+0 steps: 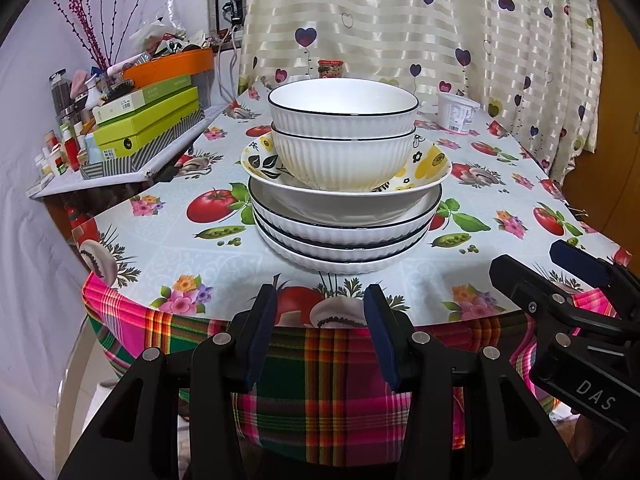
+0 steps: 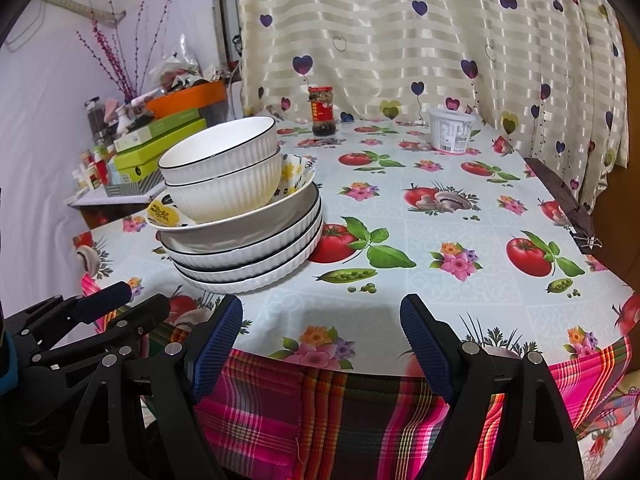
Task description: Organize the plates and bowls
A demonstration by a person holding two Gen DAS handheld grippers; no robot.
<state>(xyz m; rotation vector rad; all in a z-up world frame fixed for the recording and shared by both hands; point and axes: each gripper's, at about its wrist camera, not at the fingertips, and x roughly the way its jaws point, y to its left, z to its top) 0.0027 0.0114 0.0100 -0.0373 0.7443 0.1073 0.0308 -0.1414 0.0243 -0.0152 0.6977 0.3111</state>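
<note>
Already the bowls (image 1: 343,120) nest atop the plates (image 1: 344,236) in one stack near the bench's (image 2: 460,280) front edge, saving room; both grippers, left (image 1: 320,316) and right (image 2: 322,332), hover off that edge, jaws apart, empty.

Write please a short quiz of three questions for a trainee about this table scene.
1. True or false: both ribbed bowls sit inside the flowered dish.
2. How many ribbed plates lie under that dish?
3. Which stands nearer the curtain: A, the jar; B, the stack?

Key:
1. True.
2. Three.
3. A.

The left gripper and right gripper are open, holding nothing.
</note>
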